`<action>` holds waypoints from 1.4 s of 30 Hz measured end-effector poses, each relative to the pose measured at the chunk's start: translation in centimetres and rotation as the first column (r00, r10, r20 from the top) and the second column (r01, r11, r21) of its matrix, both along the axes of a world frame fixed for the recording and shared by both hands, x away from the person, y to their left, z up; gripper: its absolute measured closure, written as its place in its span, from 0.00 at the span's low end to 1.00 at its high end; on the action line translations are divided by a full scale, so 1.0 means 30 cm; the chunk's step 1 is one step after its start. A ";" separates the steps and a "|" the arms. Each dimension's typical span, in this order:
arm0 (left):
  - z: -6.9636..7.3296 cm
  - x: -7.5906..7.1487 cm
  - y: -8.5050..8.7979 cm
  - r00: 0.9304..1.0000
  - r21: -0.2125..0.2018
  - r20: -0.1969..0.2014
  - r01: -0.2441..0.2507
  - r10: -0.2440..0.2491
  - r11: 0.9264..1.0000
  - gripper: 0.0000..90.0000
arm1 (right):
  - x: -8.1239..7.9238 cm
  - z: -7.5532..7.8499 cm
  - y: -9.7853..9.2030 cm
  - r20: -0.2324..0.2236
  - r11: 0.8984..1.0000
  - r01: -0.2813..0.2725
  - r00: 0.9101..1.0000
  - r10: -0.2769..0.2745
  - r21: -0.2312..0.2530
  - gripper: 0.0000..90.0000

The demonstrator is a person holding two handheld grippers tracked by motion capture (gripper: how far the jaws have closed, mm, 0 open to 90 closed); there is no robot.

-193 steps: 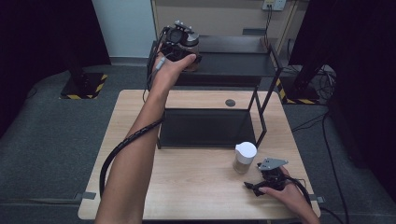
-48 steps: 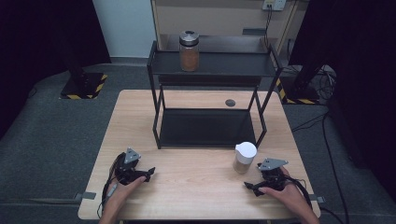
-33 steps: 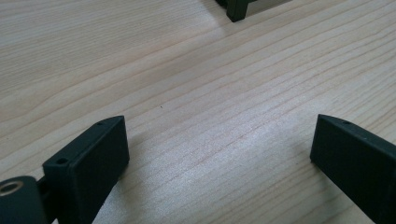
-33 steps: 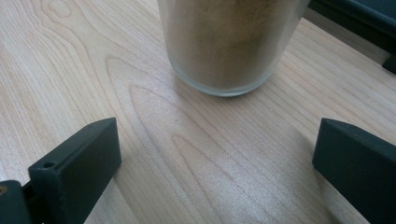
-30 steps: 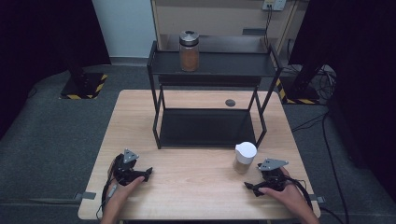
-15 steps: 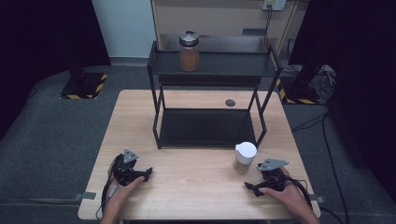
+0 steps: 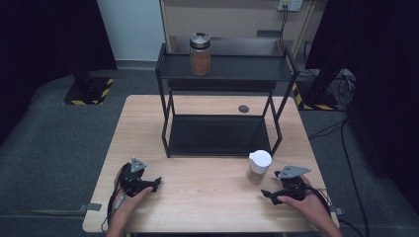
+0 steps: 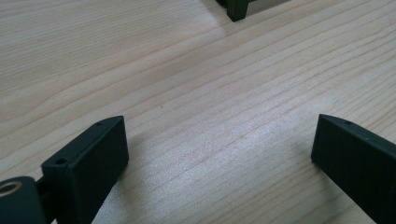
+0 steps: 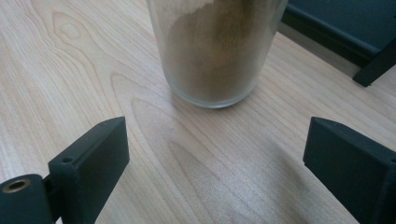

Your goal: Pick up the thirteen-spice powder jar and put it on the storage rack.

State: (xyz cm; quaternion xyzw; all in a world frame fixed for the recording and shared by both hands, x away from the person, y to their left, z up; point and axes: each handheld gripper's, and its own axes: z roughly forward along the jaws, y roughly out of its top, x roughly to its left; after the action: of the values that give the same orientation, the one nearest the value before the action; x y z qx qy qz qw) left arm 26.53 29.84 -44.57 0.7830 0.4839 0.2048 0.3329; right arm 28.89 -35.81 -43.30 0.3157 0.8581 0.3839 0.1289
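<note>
A glass jar with a white lid (image 7: 259, 166) and brown powder inside (image 9: 215, 51) stands on the wooden table (image 7: 207, 197), just ahead of my right gripper (image 7: 266, 193) (image 9: 217, 126). That gripper is open; its jaws have just been closing a little, with only bare wood between them. My left gripper (image 7: 157, 183) (image 8: 219, 126) rests open at the front left, its jaws wide apart over bare wood. A second jar, with a metal lid and brown contents (image 7: 200, 54), stands upright on the top shelf of the black rack (image 7: 257, 69).
The rack's lower shelf (image 7: 217, 134) sits on the middle of the table, and one of its feet (image 8: 238, 9) lies ahead of the left gripper. A small dark disc (image 7: 243, 108) lies behind the rack. Cables (image 7: 346, 158) trail on the floor at the right.
Earliest frame: the left hand held the metal-lidded jar at the top shelf. Now that jar stands there alone and the left gripper rests on the table. Over the last second nothing visibly moved.
</note>
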 end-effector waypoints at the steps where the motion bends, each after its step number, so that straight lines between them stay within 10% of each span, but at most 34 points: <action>1: 0.000 0.000 0.000 1.000 0.000 0.000 0.000 0.000 1.000 0.03 | 0.000 0.003 -0.001 0.005 1.000 -0.004 1.000 0.004 -0.001 0.09; 23: 0.000 0.000 0.000 1.000 0.000 0.000 0.000 0.000 1.000 0.03 | 0.041 0.044 0.029 0.049 0.998 -0.047 0.998 0.045 0.048 0.09; 42: 0.000 0.000 0.000 1.000 0.000 0.000 0.000 0.000 1.000 0.03 | 0.095 0.044 0.108 0.094 0.998 -0.043 0.995 0.038 0.055 0.30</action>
State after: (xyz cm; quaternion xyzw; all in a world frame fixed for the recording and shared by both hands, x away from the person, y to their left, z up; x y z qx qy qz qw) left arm 26.53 29.84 -44.57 0.7830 0.4839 0.2048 0.3329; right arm 31.74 -32.56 -41.98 0.2835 0.8461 0.4250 0.1520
